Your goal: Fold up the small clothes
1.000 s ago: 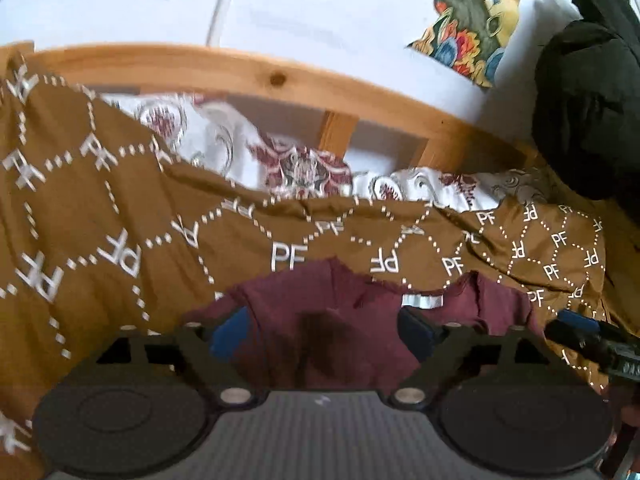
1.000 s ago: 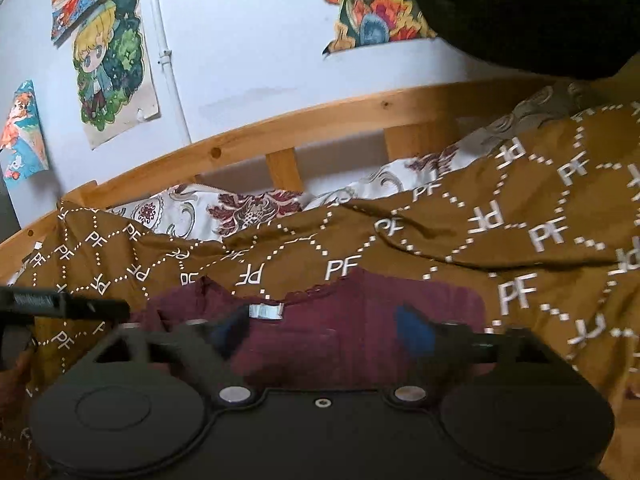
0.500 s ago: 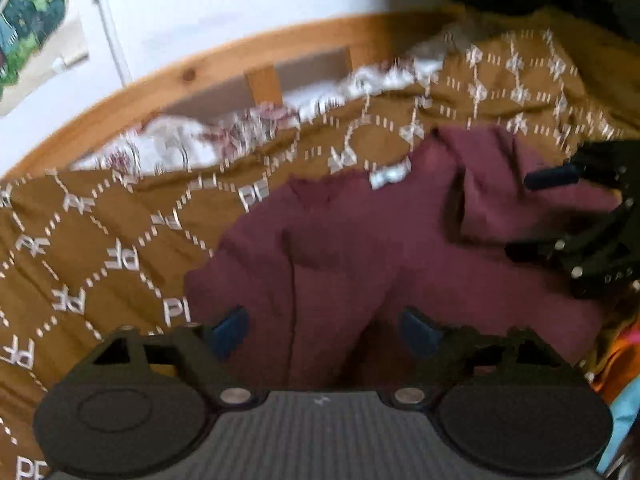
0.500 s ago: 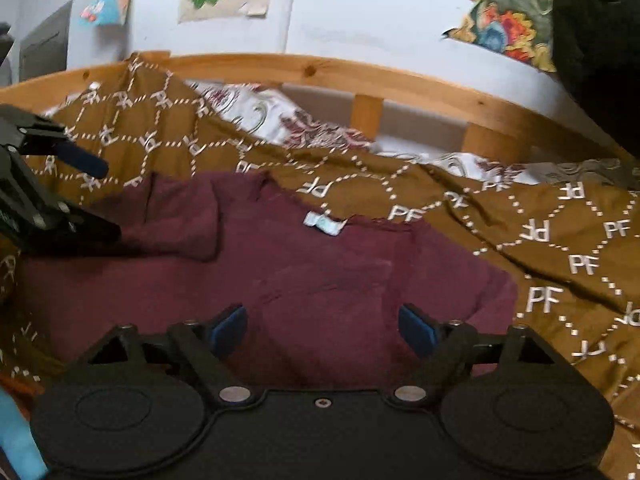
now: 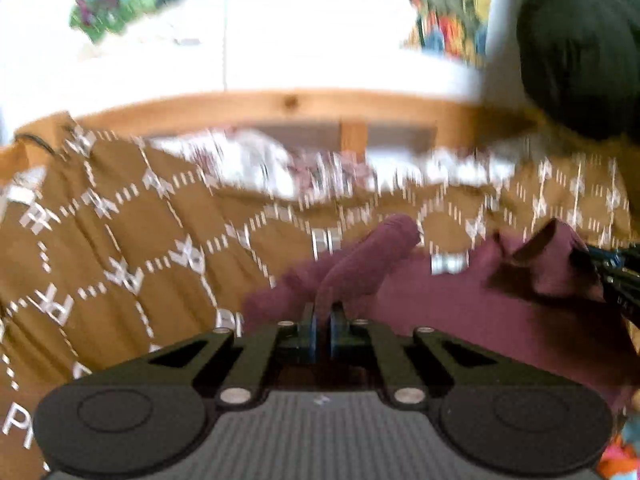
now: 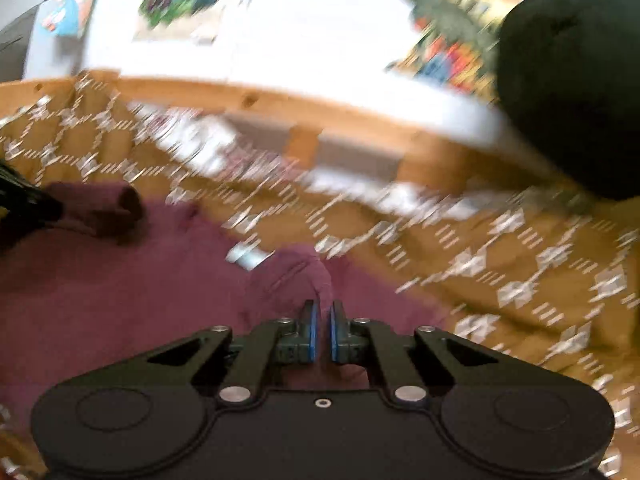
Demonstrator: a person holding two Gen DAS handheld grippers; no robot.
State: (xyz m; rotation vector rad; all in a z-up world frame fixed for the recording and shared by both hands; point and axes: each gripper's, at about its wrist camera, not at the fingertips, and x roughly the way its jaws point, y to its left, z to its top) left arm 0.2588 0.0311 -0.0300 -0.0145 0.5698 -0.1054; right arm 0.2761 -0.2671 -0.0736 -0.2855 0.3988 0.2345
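Observation:
A small maroon shirt lies on a brown patterned blanket, its white neck label facing up. My left gripper is shut on the shirt's left sleeve, which rises from between the pads as a raised fold. In the right wrist view the same maroon shirt fills the lower left. My right gripper is shut on a pinch of its right shoulder cloth. Each gripper shows at the other view's edge: the right gripper and the left gripper, both holding cloth. Both views are motion-blurred.
A wooden bed rail runs behind the blanket, with a floral pillow under it. Posters hang on the white wall. A dark garment or bag hangs at the upper right.
Both grippers went from wide open over the shirt to shut on its cloth. The left one took the left sleeve, the right one the right shoulder; both views swung sideways.

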